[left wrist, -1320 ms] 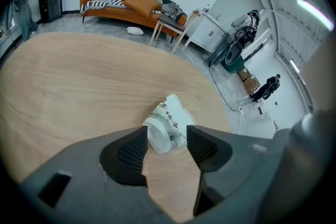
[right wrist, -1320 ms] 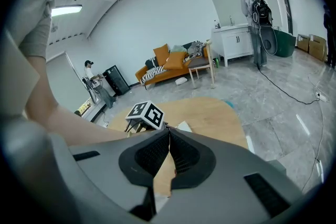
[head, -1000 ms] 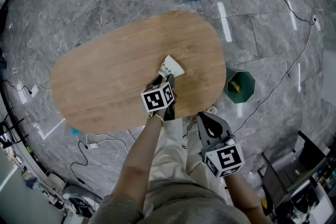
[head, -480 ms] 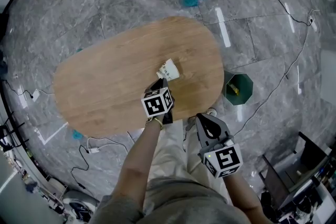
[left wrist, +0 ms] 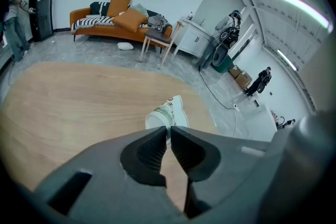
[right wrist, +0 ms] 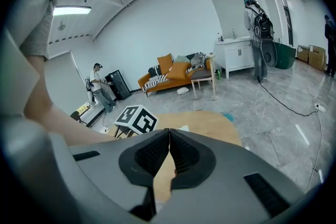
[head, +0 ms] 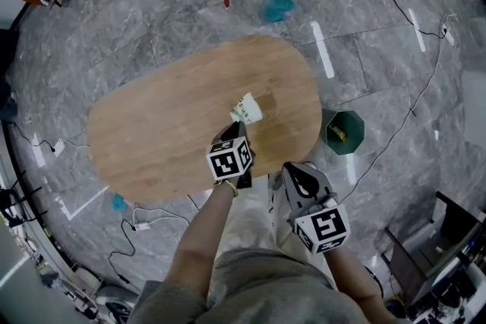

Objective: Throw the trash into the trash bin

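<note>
Cup position: the paper cup [head: 247, 108] [left wrist: 167, 114] sits at the tips of the left gripper [head: 238, 128] [left wrist: 169, 131], over the right-of-centre part of the wooden table [head: 152, 129].
Cup axis: tilted, its long axis running from the jaws away toward the table's far right edge; near end round and white, mouth or base not determinable.
Left jaws: just been closing, now pinching the cup's near edge.
Right gripper [head: 296, 177] [right wrist: 169, 136]: jaws pressed together, nothing between.
Trash bin [head: 345, 132]: green, on the floor just beside the table's right end.

No legible text; print on paper cup [left wrist: 167, 113] too small to read.
</note>
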Motion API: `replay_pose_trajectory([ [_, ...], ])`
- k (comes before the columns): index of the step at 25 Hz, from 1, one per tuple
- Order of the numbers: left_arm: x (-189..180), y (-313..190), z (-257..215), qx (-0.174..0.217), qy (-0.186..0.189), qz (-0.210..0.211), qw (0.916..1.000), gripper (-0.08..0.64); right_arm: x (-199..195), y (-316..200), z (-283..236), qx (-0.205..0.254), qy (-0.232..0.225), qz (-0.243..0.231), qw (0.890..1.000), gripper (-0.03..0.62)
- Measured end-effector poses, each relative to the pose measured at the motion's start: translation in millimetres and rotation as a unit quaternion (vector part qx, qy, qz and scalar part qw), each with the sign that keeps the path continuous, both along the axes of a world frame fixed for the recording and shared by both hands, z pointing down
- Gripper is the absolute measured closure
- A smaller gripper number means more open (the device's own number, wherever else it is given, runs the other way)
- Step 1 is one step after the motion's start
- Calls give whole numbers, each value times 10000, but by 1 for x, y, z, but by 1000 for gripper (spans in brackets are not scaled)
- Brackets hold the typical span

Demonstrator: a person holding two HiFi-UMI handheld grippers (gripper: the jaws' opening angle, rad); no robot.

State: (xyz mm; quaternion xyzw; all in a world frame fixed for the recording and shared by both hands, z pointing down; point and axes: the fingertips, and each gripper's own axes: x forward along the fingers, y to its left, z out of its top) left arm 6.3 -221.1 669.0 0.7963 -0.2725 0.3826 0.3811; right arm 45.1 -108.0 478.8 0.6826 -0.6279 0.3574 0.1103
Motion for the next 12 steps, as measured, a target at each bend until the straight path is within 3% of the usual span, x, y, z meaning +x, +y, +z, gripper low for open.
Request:
replay_pose_trajectory([
  [12, 14, -4, -65, 254, 330, 348, 9985, 523, 9, -5, -34, 220, 271, 90, 9994, 583],
])
